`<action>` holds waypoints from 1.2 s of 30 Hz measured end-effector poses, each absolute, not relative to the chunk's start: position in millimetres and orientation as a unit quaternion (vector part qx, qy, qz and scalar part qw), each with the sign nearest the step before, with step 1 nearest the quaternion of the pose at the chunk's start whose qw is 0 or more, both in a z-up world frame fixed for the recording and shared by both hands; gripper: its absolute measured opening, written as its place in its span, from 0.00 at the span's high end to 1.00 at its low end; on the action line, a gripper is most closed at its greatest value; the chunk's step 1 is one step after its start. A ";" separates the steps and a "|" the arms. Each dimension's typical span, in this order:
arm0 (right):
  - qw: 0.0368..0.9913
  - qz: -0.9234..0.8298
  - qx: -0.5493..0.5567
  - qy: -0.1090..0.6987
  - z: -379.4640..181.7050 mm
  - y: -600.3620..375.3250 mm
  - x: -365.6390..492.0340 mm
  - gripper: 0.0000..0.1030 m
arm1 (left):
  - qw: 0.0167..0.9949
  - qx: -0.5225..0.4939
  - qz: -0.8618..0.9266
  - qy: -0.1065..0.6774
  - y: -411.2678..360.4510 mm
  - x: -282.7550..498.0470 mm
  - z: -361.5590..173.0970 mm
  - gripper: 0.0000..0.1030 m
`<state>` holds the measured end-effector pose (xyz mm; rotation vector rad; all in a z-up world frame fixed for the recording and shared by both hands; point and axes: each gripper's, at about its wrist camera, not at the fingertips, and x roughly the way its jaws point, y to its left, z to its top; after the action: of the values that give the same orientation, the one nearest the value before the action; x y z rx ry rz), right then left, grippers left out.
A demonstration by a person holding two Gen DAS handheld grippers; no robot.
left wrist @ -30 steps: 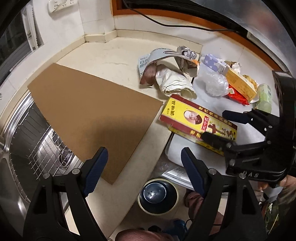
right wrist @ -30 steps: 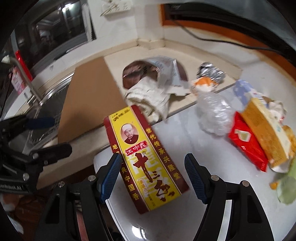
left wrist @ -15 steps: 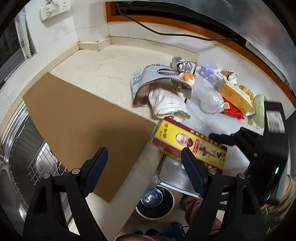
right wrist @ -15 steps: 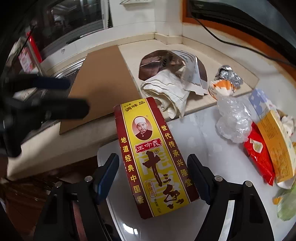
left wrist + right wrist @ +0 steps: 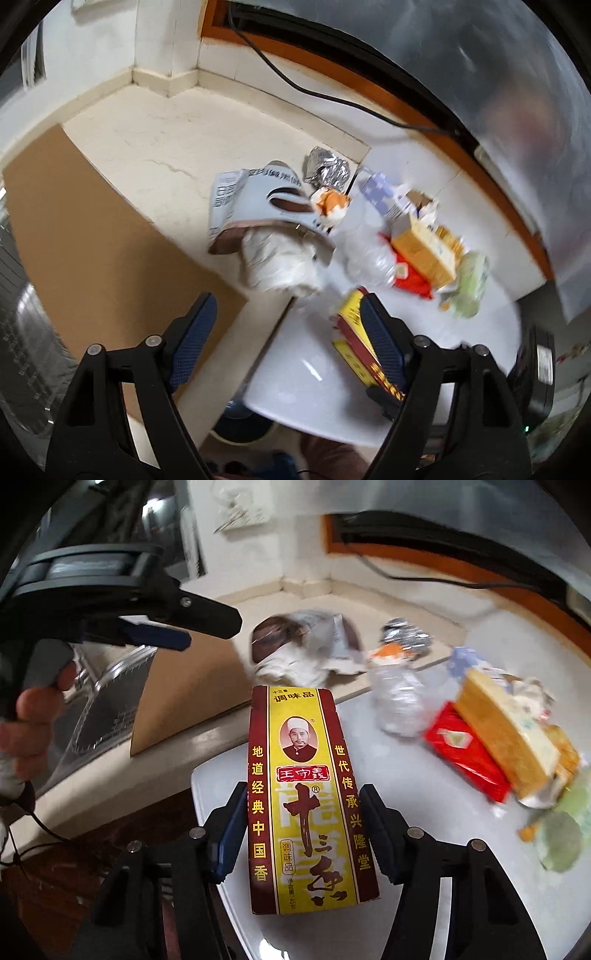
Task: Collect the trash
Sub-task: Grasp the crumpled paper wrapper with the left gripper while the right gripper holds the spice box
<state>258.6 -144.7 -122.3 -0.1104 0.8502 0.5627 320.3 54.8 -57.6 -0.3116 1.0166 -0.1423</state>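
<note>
A yellow and red seasoning box (image 5: 303,794) lies between my right gripper's (image 5: 303,834) fingers, which press its two long sides over the white table (image 5: 424,812). The box also shows in the left wrist view (image 5: 354,332), partly behind a finger. My left gripper (image 5: 288,332) is open and empty above the counter edge, and shows at upper left in the right wrist view (image 5: 147,627). Trash lies beyond: a torn paper bag with white wrapping (image 5: 273,243), foil ball (image 5: 327,170), clear plastic (image 5: 365,258), red packet (image 5: 465,753), orange box (image 5: 506,734).
A brown cardboard sheet (image 5: 99,236) covers the counter's left part beside a steel sink (image 5: 22,350). A dark bin (image 5: 240,430) stands on the floor under the table edge. A black cable (image 5: 314,88) runs along the back wall. A green wrapper (image 5: 469,284) lies at right.
My right gripper has closed in on the seasoning box. My left gripper has swung right, towards the trash pile and table.
</note>
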 end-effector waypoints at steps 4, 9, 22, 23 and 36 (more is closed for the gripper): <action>0.885 0.251 -0.021 0.392 -107.3 -173.5 250.3 0.42 | 0.842 -0.208 -0.071 0.492 57.8 343.0 -65.4 0.36; 0.893 0.240 0.000 0.382 -99.8 -195.3 249.1 0.42 | 0.835 -0.271 -0.057 0.476 60.8 364.4 -78.0 0.38; 0.893 0.229 0.027 0.386 -116.7 -210.7 254.2 0.42 | 0.824 -0.361 -0.053 0.434 63.2 391.3 -102.3 0.89; 0.894 0.229 0.027 0.385 -117.5 -210.5 252.9 0.42 | 0.830 -0.359 -0.059 0.424 60.1 389.8 -99.5 0.93; 0.911 0.208 0.065 0.349 -98.3 -228.6 222.0 0.42 | 0.879 -0.261 -0.137 0.375 11.0 330.6 -37.8 0.99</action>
<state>222.0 -228.6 -98.3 0.1346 0.7200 0.4283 330.6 11.0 -37.8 -0.5450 0.7829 -0.2856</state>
